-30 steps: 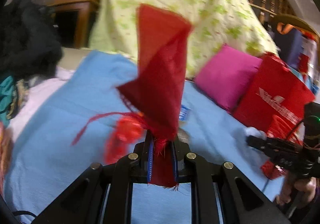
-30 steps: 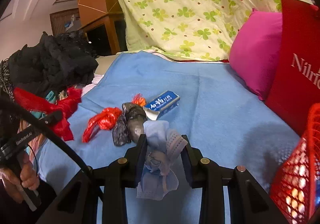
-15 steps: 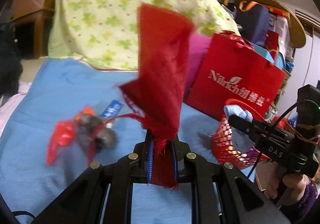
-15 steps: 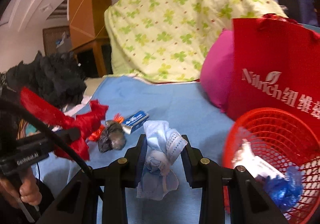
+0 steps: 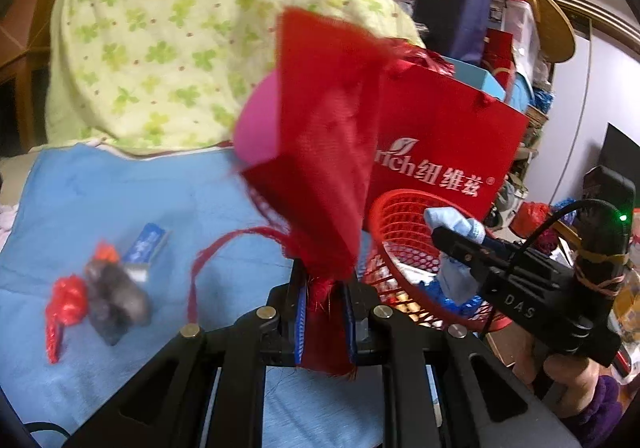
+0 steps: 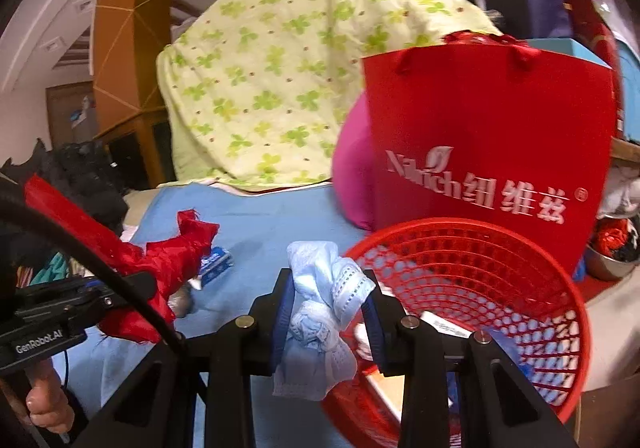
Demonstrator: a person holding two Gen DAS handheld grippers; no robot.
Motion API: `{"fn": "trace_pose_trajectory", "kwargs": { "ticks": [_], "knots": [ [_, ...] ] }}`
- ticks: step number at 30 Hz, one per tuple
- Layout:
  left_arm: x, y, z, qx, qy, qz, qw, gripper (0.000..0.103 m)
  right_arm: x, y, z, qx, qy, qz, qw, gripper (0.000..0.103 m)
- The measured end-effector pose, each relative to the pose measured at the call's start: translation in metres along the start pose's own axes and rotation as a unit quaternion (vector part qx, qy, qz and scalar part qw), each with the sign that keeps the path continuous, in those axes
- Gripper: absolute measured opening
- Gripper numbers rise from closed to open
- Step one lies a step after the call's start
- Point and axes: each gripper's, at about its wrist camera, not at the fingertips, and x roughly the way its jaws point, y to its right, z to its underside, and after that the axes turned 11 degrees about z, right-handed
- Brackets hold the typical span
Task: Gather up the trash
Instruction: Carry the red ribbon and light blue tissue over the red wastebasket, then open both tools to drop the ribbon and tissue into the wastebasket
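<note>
My left gripper is shut on a red mesh cloth bag that stands up from its jaws, a red drawstring trailing left. In the right wrist view the same red bag shows at the left. My right gripper is shut on a crumpled light blue face mask, just left of the red plastic basket. The basket holds wrappers and blue scraps. From the left wrist view, the right gripper with the mask reaches over the basket's rim.
On the blue sheet lie a red plastic scrap, a dark crumpled lump and a blue tube. A red paper bag, a pink pillow and a green-patterned quilt stand behind the basket.
Both grippers have swung right with their loads, from over the trash on the sheet toward the red basket, which now fills the lower right of the right wrist view.
</note>
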Motion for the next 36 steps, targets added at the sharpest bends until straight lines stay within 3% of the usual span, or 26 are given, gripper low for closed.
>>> {"fn": "trace_pose_trajectory", "kwargs": {
  "ticks": [17, 27, 30, 32, 33, 36],
  "knots": [
    [0.046, 0.059, -0.017, 0.048, -0.025, 0.060, 0.9967, 0.017, -0.006, 0.072, 0.005, 0.055, 0.000, 0.069, 0.996, 0.035],
    [0.072, 0.065, -0.011, 0.043, -0.049, 0.083, 0.9944, 0.019, -0.005, 0.101, 0.008, 0.090, -0.005, 0.088, 0.992, 0.035],
    [0.082, 0.062, -0.008, 0.034, -0.057, 0.091, 0.9937, 0.025, -0.002, 0.105, 0.008, 0.100, -0.010, 0.091, 0.991, 0.036],
    [0.085, 0.061, -0.005, 0.033, -0.058, 0.090, 0.9937, 0.047, 0.000, 0.108, 0.008, 0.106, -0.016, 0.091, 0.990, 0.036],
    [0.086, 0.060, -0.005, 0.033, -0.055, 0.088, 0.9941, 0.051, 0.002, 0.109, 0.008, 0.108, -0.021, 0.092, 0.990, 0.038],
    [0.081, 0.058, -0.002, 0.038, -0.047, 0.085, 0.9946, 0.055, 0.004, 0.110, 0.010, 0.115, -0.025, 0.095, 0.988, 0.069]
  ]
}}
